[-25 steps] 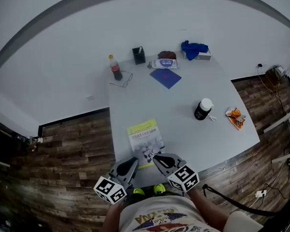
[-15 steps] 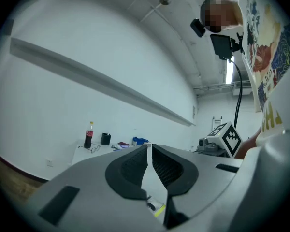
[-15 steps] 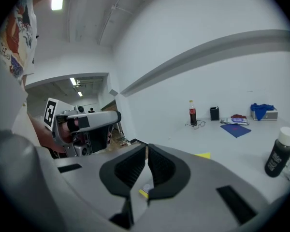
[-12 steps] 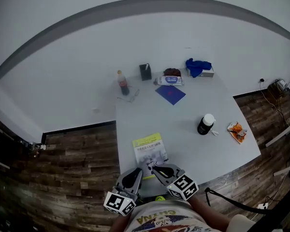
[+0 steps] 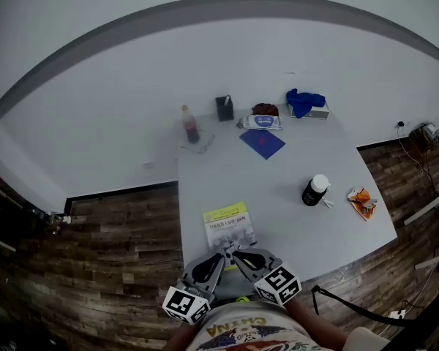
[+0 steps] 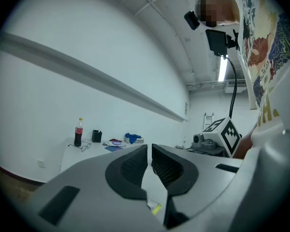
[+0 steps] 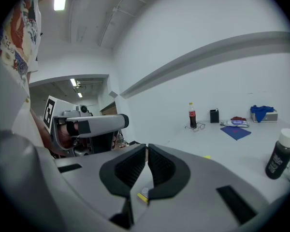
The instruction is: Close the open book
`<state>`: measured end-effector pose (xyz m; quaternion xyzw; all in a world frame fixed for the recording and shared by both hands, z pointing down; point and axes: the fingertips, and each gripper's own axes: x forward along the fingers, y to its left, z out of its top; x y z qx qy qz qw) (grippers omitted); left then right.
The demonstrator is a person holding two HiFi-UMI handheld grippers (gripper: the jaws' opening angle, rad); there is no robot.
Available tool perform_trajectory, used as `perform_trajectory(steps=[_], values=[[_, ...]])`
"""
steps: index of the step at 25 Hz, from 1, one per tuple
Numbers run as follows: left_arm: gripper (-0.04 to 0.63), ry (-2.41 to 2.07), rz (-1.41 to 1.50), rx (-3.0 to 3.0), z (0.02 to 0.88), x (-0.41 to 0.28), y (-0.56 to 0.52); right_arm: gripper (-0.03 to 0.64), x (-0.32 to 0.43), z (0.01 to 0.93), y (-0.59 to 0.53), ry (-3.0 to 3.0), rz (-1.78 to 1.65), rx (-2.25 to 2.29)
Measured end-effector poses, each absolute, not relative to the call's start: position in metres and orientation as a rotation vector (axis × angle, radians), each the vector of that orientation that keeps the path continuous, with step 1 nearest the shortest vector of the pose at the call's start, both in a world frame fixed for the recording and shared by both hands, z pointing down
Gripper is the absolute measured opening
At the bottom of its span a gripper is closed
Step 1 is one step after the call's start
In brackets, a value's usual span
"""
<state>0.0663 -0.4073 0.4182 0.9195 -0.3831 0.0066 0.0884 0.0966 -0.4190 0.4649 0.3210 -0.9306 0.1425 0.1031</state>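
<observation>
We see the book [image 5: 229,226] lying flat on the tabletop [image 5: 293,218] just ahead of both jaw tips, cover up. It looks closed already, so little seems left. The left gripper [image 5: 220,254] and right gripper [image 5: 235,254] have their jaws nearly together, holding nothing. Far beyond the jaws are a jar [image 5: 315,191] and a bottle [image 5: 191,125] — nothing blocks.

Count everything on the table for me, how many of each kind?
Bottles: 2, cola bottle, black bottle
Book: 1
Blue folder: 1
Glasses: 1
Black cup: 1
Packets: 2, wipes packet, snack packet
Blue cloth: 1
Box: 1
Brown thing: 1
White scrap: 1
Total: 12
</observation>
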Motion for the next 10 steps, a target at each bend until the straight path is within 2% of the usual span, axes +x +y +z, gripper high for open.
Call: perform_trajectory(steps=[10], values=[[0.037,-1.155,0.030,2.719,0.4208,0.0591,-0.4143,0.026,0.0917,0.4619,-0.4252,-2.755,0.414,0.957]])
